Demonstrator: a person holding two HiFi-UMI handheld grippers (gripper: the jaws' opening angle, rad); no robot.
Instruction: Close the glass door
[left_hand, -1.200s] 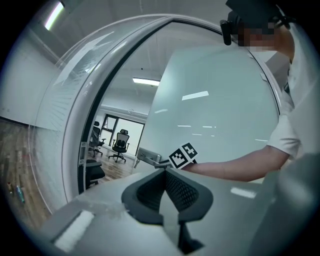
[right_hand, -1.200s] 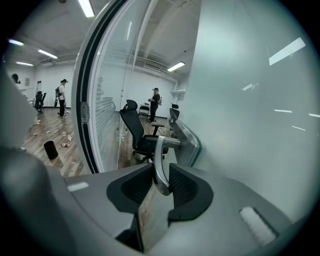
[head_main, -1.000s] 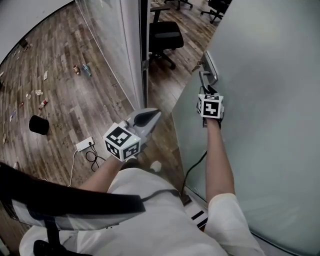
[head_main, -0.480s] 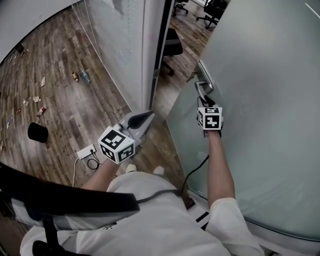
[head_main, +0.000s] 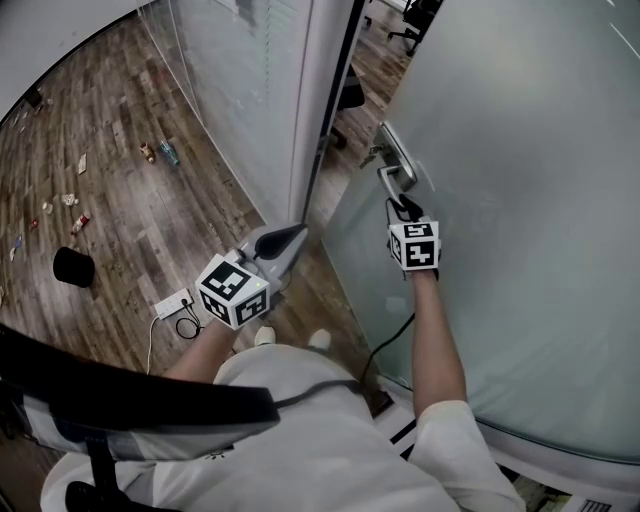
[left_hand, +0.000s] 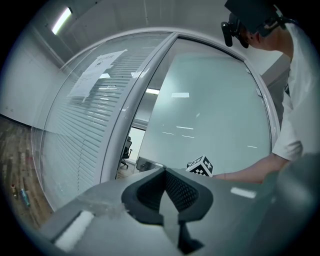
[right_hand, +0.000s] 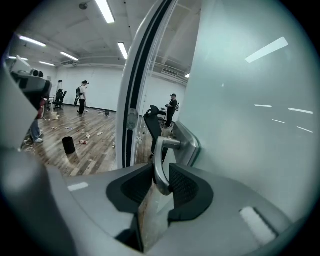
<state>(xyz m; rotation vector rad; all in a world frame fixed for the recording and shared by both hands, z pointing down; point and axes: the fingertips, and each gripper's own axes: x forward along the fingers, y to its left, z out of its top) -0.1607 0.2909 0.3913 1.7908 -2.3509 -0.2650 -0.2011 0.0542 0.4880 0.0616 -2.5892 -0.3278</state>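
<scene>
The right gripper (right_hand: 160, 184) has its dark, ribbed jaws pinched on the smooth, curved metal handle (right_hand: 159, 167). The handle springs from a rectangular brushed plate (right_hand: 188, 142) on the frosted glass door (head_main: 520, 220). The door stands ajar, its edge near the pale rounded frame (head_main: 325, 100). The left gripper (left_hand: 167, 197), jaws pressed together on nothing, hangs over the plank wood floor (head_main: 130, 200).

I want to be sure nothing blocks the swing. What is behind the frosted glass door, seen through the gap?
Through the gap, a black office chair stands on wood floor. The frosted glass door hides everything else behind it.
</scene>
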